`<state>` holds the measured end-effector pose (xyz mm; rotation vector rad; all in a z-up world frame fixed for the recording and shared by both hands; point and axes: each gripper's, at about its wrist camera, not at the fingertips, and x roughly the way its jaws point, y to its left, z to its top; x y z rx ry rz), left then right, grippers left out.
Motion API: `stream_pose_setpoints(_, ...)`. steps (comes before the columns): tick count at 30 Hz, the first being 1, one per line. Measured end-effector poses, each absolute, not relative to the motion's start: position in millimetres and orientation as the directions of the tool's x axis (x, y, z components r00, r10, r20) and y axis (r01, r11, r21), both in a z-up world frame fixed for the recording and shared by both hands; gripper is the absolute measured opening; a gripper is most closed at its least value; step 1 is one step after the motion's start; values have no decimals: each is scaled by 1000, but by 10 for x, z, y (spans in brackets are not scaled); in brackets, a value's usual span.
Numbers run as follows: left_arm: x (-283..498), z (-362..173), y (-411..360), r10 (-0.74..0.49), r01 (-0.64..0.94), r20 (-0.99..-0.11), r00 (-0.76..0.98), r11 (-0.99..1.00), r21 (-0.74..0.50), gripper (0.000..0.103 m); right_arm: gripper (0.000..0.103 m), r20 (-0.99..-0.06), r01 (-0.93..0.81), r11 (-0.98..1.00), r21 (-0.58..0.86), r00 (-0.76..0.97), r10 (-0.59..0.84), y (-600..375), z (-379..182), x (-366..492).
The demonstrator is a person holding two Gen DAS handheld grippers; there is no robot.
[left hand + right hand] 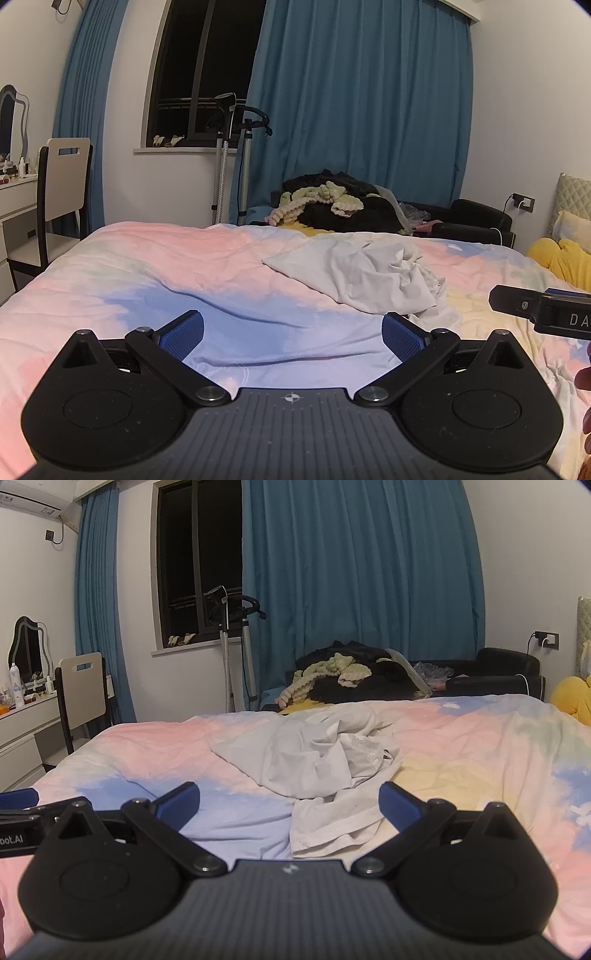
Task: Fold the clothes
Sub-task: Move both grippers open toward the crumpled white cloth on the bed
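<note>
A crumpled white garment (369, 277) lies in a heap on the pastel bedspread (166, 280); it also shows in the right wrist view (317, 764), with one end trailing toward me. My left gripper (291, 332) is open and empty, held above the bed to the left of the garment. My right gripper (290, 803) is open and empty, just short of the garment's near end. Each gripper shows at the edge of the other's view: the right one (539, 310), the left one (22, 812).
A pile of dark and pale green clothes (332, 203) sits beyond the bed's far edge. A chair (59, 192) and white dresser (14, 206) stand at left. A yellow plush (561, 258) lies at the right by the headboard. Blue curtains (362, 110) hang behind.
</note>
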<state>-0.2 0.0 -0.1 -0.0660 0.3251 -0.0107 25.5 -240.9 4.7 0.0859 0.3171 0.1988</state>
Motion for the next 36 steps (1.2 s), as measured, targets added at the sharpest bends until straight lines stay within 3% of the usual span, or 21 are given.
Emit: stream_pose_setpoints(36, 37, -168, -102, -66, 27, -351, 934, 993, -117, 103, 103, -291, -161, 977, 143, 936, 197, -2479, 9, 249)
